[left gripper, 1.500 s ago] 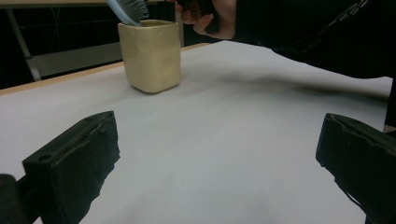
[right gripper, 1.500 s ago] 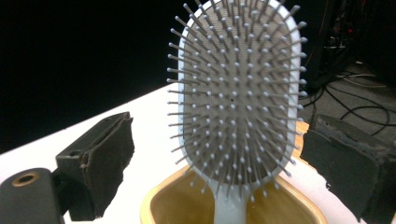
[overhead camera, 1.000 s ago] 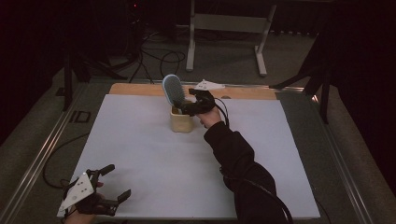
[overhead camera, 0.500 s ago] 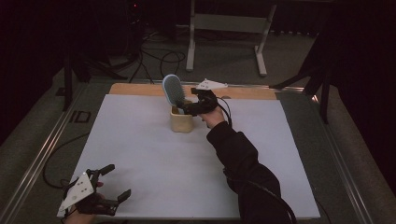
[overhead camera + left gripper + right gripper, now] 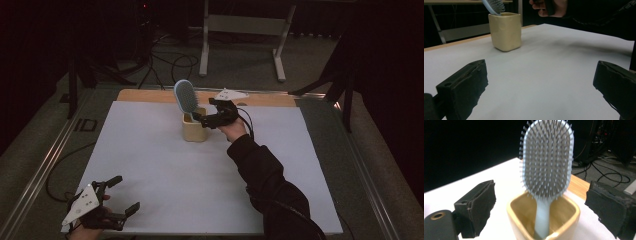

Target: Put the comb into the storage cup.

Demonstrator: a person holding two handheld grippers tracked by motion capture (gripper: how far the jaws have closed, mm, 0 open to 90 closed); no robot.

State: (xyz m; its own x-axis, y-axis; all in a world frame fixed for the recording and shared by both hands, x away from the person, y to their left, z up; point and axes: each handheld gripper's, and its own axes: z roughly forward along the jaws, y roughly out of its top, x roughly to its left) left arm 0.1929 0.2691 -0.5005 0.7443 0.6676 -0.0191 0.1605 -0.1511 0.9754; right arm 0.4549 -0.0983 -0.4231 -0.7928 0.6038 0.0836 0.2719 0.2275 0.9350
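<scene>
My right gripper (image 5: 205,118), jaws wide, sits just beside the cup (image 5: 194,128) holding the brush (image 5: 185,97), frame centre. My left gripper (image 5: 120,196), wide, lower left.

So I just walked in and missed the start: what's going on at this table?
A person works with a gripper in each hand. A light-blue hairbrush stands handle-down in a yellow cup at the far side of the white table. The right gripper is at the cup, jaws open on either side of the brush without touching it. The left gripper sits open at the near left corner.
</scene>
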